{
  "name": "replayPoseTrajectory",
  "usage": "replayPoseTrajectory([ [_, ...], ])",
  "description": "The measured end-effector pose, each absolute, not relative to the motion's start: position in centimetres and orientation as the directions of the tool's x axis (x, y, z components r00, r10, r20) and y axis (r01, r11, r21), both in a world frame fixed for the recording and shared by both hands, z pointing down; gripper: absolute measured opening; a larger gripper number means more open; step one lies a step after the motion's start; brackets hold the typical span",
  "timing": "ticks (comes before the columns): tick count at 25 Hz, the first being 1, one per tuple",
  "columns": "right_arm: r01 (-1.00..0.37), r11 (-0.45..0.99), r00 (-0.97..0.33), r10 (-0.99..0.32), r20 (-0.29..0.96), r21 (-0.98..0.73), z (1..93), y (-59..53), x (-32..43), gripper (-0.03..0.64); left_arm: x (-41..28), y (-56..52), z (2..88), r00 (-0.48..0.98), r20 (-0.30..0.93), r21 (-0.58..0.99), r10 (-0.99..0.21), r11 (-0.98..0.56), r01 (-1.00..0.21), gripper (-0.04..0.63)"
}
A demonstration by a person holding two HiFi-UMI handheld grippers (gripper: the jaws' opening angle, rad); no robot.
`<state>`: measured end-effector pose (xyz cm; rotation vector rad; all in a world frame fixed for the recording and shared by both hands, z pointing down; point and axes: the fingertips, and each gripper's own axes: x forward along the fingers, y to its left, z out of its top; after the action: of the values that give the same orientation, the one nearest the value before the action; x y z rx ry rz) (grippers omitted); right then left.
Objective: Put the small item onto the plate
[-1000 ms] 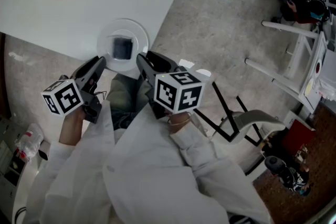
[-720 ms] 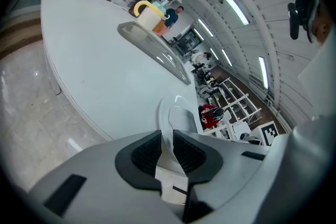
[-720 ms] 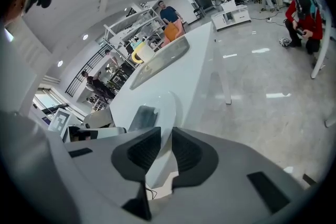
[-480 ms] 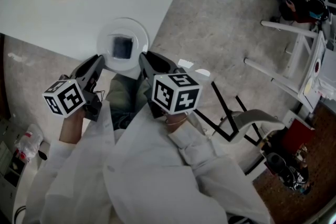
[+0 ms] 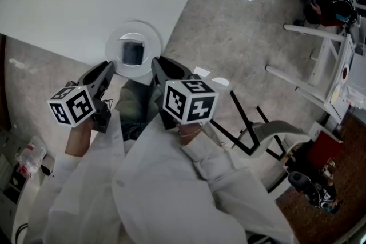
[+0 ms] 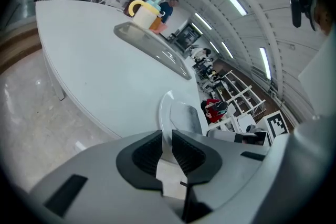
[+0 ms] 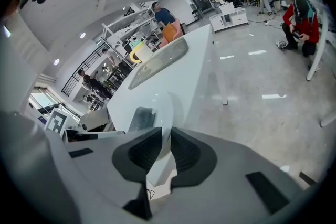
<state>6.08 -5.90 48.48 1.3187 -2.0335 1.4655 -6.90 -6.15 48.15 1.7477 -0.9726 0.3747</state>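
**A:** Where's the small item [image 5: 133, 52]?
**B:** On the plate [image 5: 114, 37] at the table [image 5: 46, 8] edge. It's dark, and too blurred to identify.
**A:** And the 2 grippers?
**B:** The left gripper [image 5: 110, 67] pinches the rim. The right gripper [image 5: 154, 61], jaws just closing, clamps the rim too.

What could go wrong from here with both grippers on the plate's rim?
1. The plate sits at the table edge, so an uneven lift could tip it toward the floor.
2. The small dark item lies loose on it and could slide off.
3. The right gripper, its jaws just closing on the rim, and the left gripper pinch only thin rim, so either may slip.
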Motion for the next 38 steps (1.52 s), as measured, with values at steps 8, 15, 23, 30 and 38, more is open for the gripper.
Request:
replayPoseTrajectory([
  [8, -0.798, 0.061, -0.549, -0.483, 0.682, -0.599, 48.3, -6.1, 6.0, 0.061, -7.0, -6.1, 48.0, 0.621, 0.656, 0.644, -0.428, -0.111, -0.757, 0.060],
  [15, -0.790, 0.102, -0.566, -0.500, 0.655, -0.604, 46.8, -6.7, 6.0, 0.060, -6.9, -6.3, 46.5, 0.601, 0.648, 0.630, -0.469, -0.114, -0.768, 0.060],
  [23, -0.784, 0.176, -0.592, -0.504, 0.629, -0.596, 45.2, -8.0, 6.3, 0.057, -6.6, -6.6, 45.0, 0.588, 0.629, 0.631, -0.509, -0.108, -0.768, 0.060],
  [30, -0.780, 0.215, -0.606, -0.496, 0.623, -0.588, 45.1, -8.7, 6.5, 0.058, -6.4, -6.7, 44.9, 0.577, 0.619, 0.629, -0.533, -0.103, -0.770, 0.060],
  [38, -0.763, 0.219, -0.624, -0.494, 0.606, -0.608, 45.2, -8.5, 7.3, 0.058, -5.5, -6.7, 44.8, 0.569, 0.615, 0.626, -0.546, -0.102, -0.773, 0.060],
])
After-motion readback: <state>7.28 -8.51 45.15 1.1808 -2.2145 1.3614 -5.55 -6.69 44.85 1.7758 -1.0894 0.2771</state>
